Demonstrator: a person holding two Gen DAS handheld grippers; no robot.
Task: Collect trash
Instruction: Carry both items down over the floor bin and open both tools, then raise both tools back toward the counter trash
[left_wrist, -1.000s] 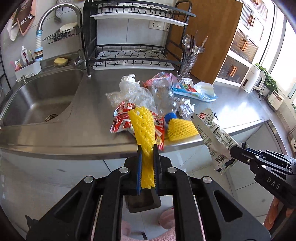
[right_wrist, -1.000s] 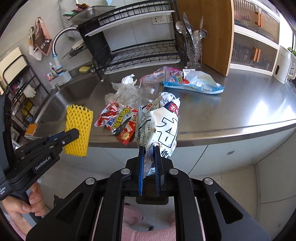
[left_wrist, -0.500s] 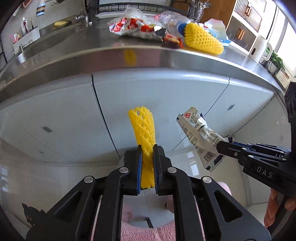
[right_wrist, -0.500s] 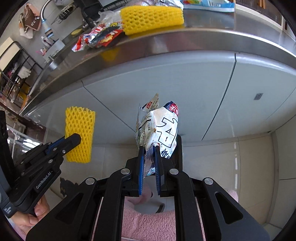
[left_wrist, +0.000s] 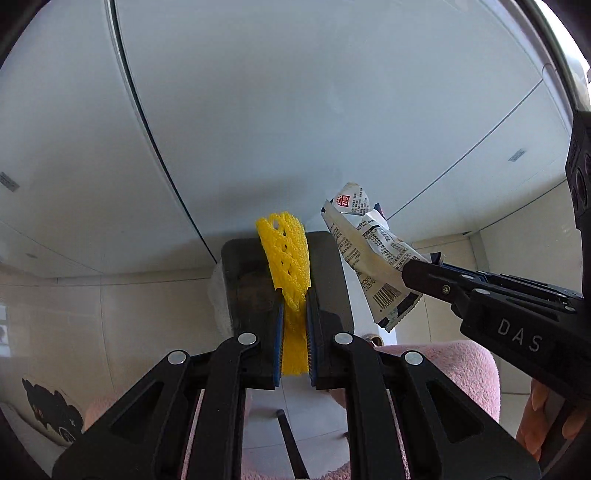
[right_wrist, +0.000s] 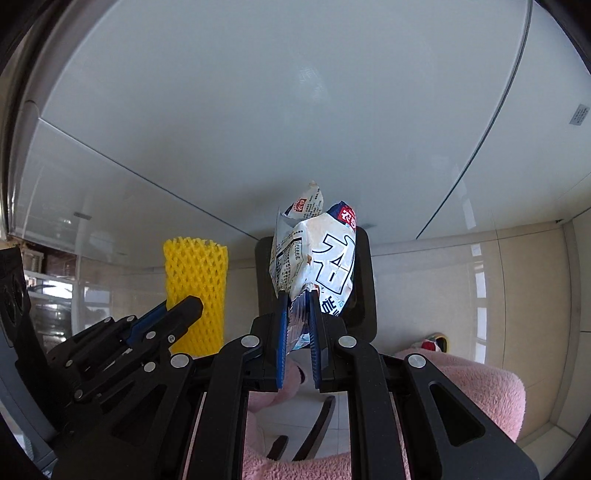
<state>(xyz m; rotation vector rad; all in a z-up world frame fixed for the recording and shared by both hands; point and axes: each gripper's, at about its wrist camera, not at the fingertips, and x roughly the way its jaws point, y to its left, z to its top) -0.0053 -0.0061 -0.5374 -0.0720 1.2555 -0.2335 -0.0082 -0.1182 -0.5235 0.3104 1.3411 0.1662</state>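
My left gripper (left_wrist: 294, 299) is shut on a yellow foam fruit net (left_wrist: 286, 254) and holds it upright just above a dark bin (left_wrist: 328, 273) on the floor. My right gripper (right_wrist: 298, 295) is shut on a crumpled white snack wrapper (right_wrist: 317, 251), held over the same dark bin (right_wrist: 364, 273). The wrapper (left_wrist: 369, 251) and the right gripper (left_wrist: 410, 271) show to the right in the left wrist view. The net (right_wrist: 195, 273) and the left gripper (right_wrist: 192, 308) show to the left in the right wrist view.
White cabinet doors (left_wrist: 295, 110) fill the background below the counter. Beige floor tiles (right_wrist: 443, 277) lie around the bin. Pink fuzzy slippers (right_wrist: 472, 391) and a dark floor mat (left_wrist: 51, 410) are near the bottom of the views.
Both grippers have moved down from counter height to floor level with their items. The counter and its trash have left the views, and the dark bin has come into view below the grippers.
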